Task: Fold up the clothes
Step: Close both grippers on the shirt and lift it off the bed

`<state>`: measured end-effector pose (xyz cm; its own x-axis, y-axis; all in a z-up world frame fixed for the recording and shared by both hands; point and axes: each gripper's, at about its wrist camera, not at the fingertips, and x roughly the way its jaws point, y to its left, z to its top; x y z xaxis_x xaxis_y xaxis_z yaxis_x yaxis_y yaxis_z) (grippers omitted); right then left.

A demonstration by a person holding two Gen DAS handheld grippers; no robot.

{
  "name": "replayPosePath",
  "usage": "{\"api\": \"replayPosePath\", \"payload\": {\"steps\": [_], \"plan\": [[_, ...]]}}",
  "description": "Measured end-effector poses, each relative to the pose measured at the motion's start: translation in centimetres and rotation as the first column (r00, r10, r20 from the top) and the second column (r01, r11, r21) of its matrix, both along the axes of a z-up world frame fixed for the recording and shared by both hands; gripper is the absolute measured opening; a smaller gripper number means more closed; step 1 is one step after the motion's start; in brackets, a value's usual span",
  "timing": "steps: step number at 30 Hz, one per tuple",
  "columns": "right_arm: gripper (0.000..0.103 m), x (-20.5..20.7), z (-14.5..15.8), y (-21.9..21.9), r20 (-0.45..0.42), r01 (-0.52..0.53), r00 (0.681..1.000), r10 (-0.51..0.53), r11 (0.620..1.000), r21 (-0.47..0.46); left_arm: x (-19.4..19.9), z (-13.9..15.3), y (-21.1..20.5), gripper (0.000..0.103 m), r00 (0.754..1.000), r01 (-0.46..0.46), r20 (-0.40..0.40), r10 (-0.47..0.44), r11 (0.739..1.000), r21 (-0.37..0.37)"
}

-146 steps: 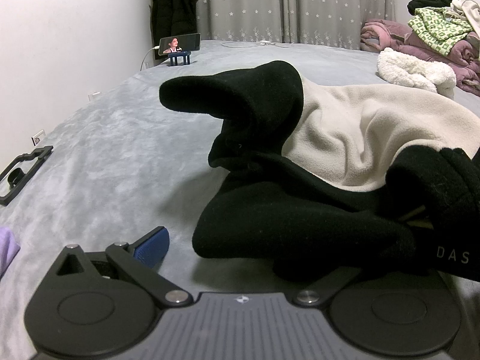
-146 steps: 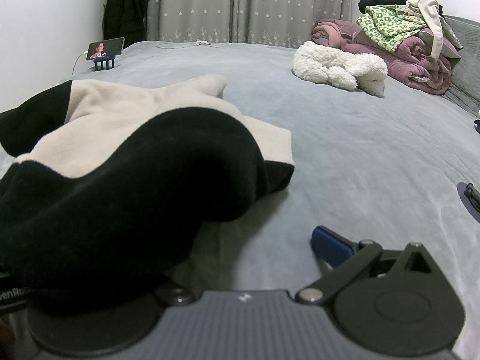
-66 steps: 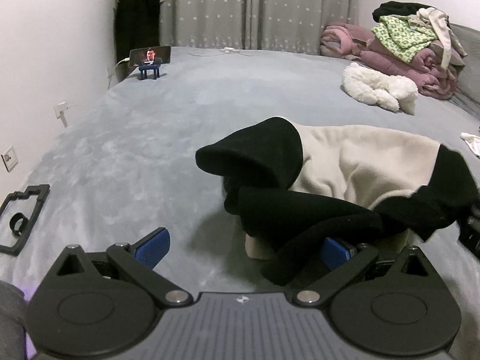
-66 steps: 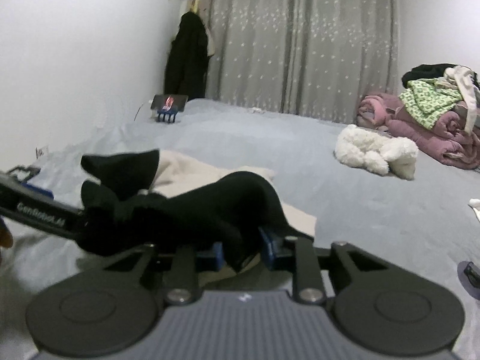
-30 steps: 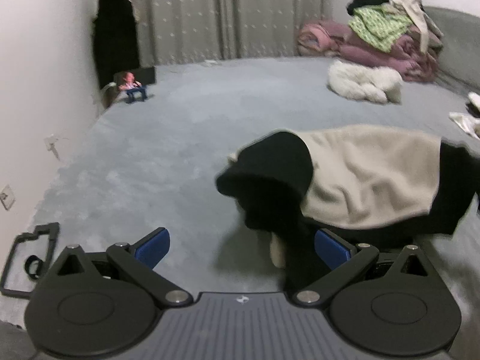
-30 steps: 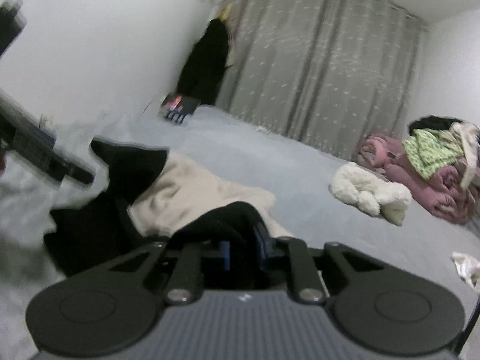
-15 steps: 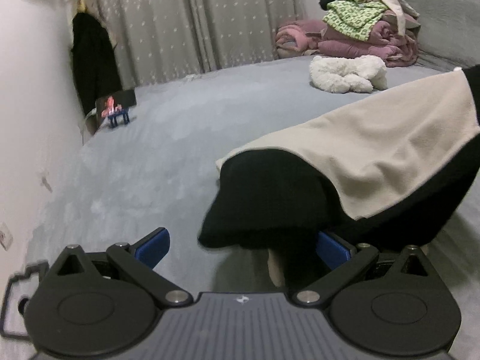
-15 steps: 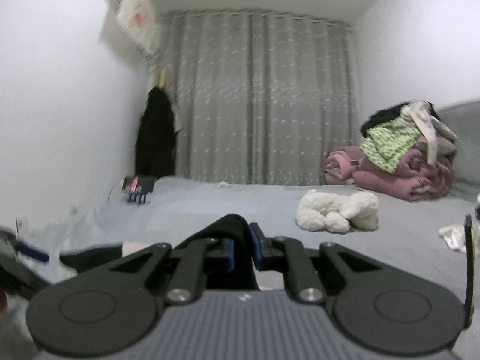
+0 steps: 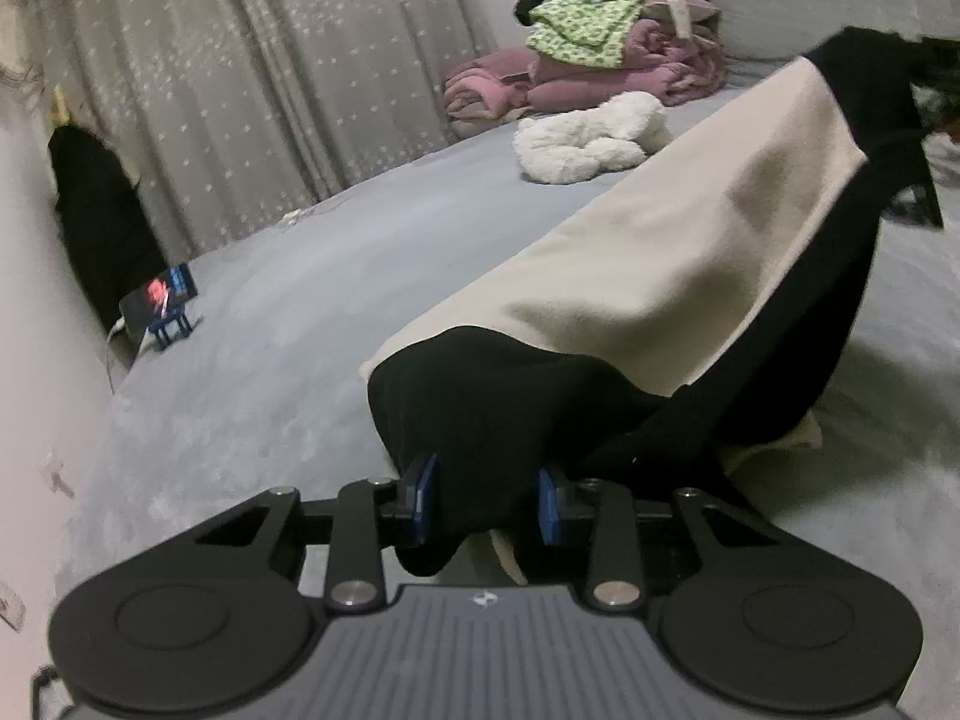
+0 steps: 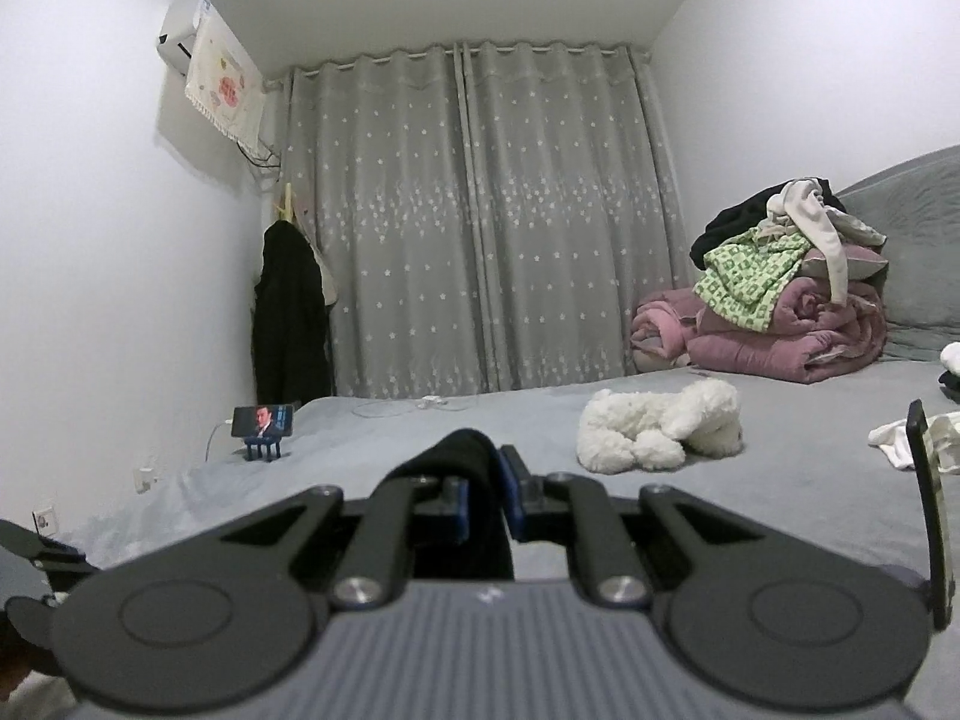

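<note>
A black and cream fleece garment (image 9: 660, 252) is held up over the grey bed (image 9: 288, 324), stretched from lower left to upper right in the left wrist view. My left gripper (image 9: 487, 501) is shut on a thick black fold of it. In the right wrist view my right gripper (image 10: 483, 501) is shut on another black part of the garment (image 10: 465, 468), which bunches up between the blue pads (image 10: 510, 498). The rest of the garment hangs below that view, hidden.
A white plush toy (image 10: 657, 423) lies on the bed. A pile of pink bedding and clothes (image 10: 774, 312) sits at the far right. A phone on a blue stand (image 10: 264, 429) is at the left edge by the wall. Grey curtains (image 10: 480, 222) close the back.
My left gripper has shut on the black fold; half a second ago it stood open. Both grippers have risen, lifting the garment off the bed and stretching it out.
</note>
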<state>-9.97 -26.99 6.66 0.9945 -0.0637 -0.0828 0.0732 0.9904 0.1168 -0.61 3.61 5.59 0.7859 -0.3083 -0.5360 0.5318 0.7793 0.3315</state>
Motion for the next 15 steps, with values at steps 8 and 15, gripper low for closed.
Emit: {"api": "replayPosePath", "payload": {"steps": [8,15], "plan": [[0.011,0.3,0.1,-1.4,-0.013,0.001,1.000,-0.001,0.999,0.045,-2.4,-1.2,-1.6,0.074,0.983,0.118,0.120,-0.140,0.977,0.176],[0.011,1.2,0.5,-3.5,-0.006,-0.039,0.999,0.041,0.988,0.147,-2.9,-2.3,-3.4,0.074,0.966,0.131,0.172,-0.191,0.942,0.309]]}}
